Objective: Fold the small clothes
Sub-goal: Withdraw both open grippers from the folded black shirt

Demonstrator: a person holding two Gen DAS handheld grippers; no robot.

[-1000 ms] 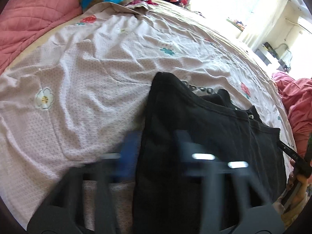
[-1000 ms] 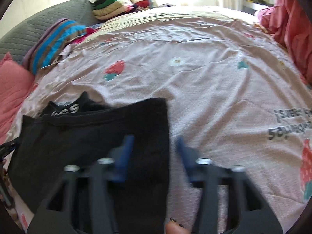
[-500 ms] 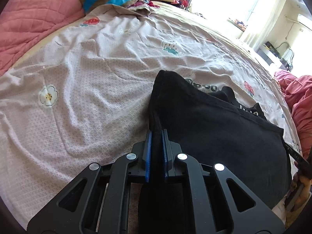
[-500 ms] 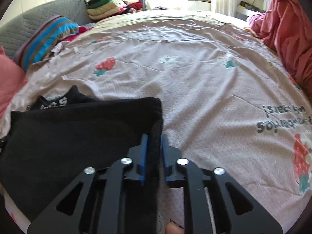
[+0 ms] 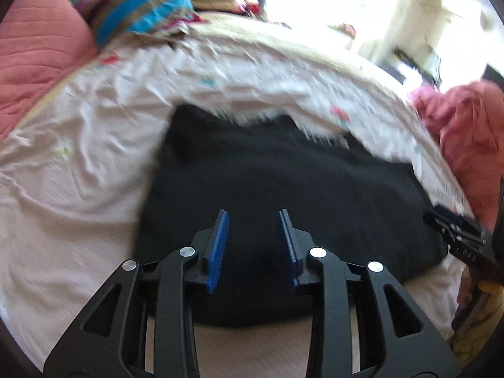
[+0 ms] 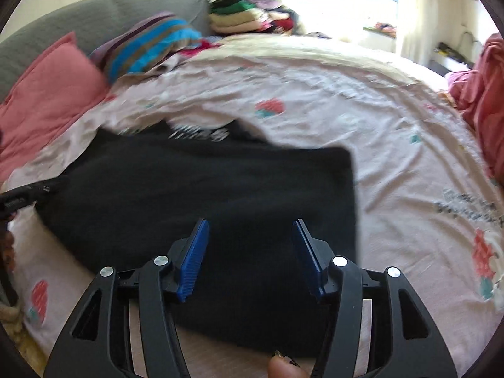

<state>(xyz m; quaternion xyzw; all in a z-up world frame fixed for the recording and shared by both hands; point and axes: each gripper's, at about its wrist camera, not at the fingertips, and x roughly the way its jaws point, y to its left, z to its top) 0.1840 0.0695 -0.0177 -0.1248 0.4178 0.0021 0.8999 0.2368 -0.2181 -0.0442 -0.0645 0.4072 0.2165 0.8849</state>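
Holding both tongs over the bed, I have nothing in either one. My left gripper (image 5: 252,217) stands with its blue pads (image 5: 217,249) parted, a clear gap between them, and only the black garment (image 5: 283,182) shows through that gap; the pads grip no cloth. My right gripper (image 6: 250,225) is spread wider, its blue pads (image 6: 192,258) well apart, also with nothing between them but the dark fabric below.

The black garment (image 6: 204,201) lies flat on the pale pink bedsheet (image 6: 393,145), which is printed with strawberries and small flowers. In the right wrist view its right edge runs straight down near my right finger, and white lettering (image 6: 201,134) peeks out along its far edge. In the left wrist view the far edge is blurred, so I cannot tell how it is layered there.

My right gripper (image 5: 456,233) shows in the left wrist view at the garment's right side. At the head of the bed sit a pink pillow (image 6: 47,94), a striped cushion (image 6: 151,47) and a stack of folded clothes (image 6: 239,15). A bunched pink blanket (image 5: 466,132) lies at the right.
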